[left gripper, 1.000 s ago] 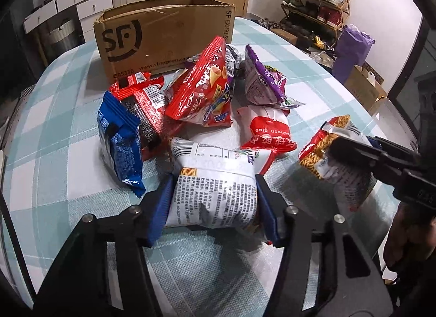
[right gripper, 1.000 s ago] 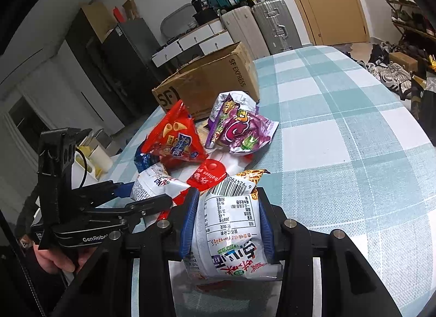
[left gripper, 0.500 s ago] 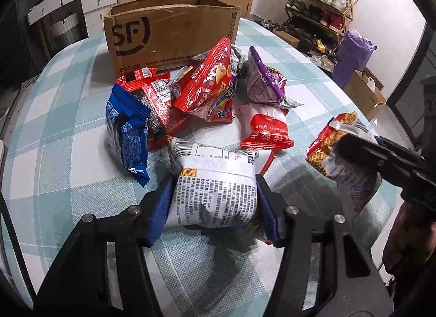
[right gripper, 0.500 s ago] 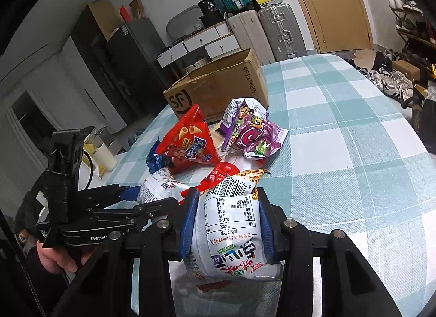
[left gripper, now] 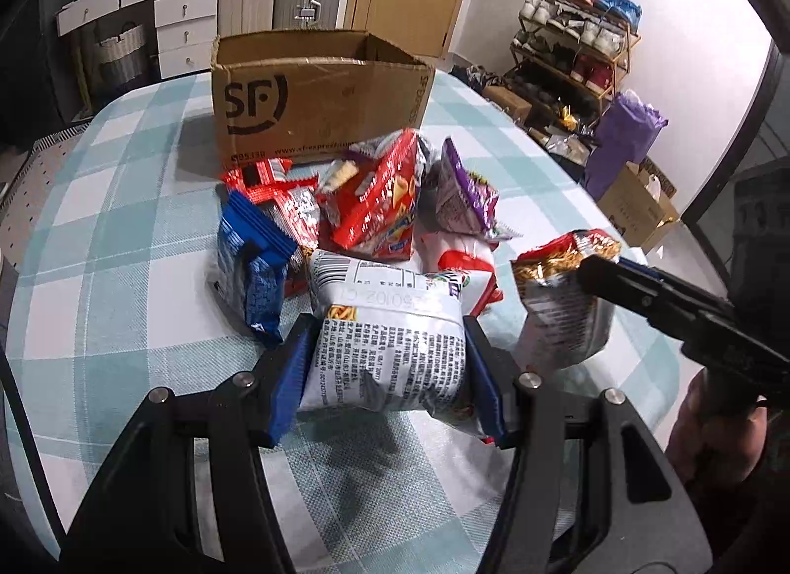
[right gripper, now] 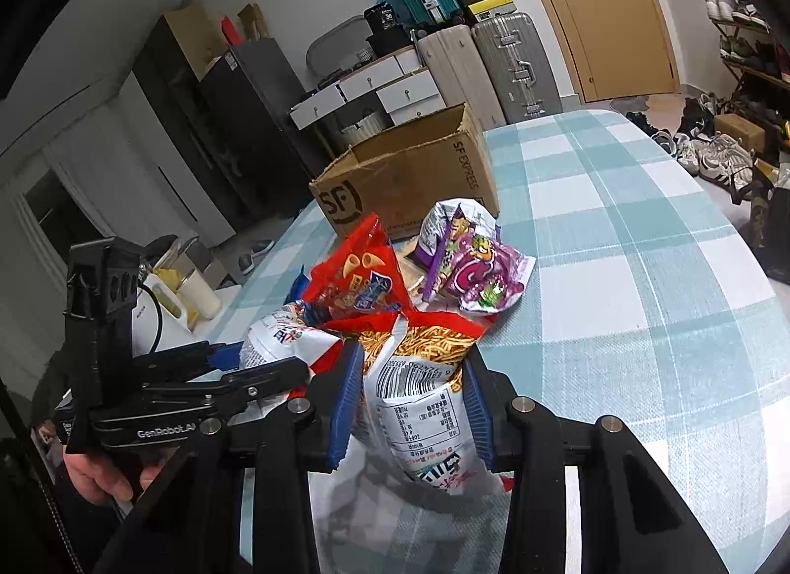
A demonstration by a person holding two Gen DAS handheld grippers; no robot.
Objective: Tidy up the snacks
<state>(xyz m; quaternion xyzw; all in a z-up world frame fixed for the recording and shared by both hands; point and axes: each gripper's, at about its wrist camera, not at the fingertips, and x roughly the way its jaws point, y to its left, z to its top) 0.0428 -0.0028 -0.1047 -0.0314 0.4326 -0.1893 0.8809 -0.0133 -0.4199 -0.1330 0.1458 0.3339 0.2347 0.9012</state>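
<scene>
Tools (left gripper: 387, 366) (right gripper: 410, 406) around noodle packets, box (left gripper: 316, 100) beyond

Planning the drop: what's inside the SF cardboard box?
Open-topped cardboard box: only the upper inner walls show in both views, and no snacks rise above its rim. Its floor is hidden behind the front wall, so whether it holds anything can't be told.

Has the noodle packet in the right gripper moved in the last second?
Yes. The noodle packet in the right gripper has risen slightly off the tablecloth, toward the cardboard box.
</scene>
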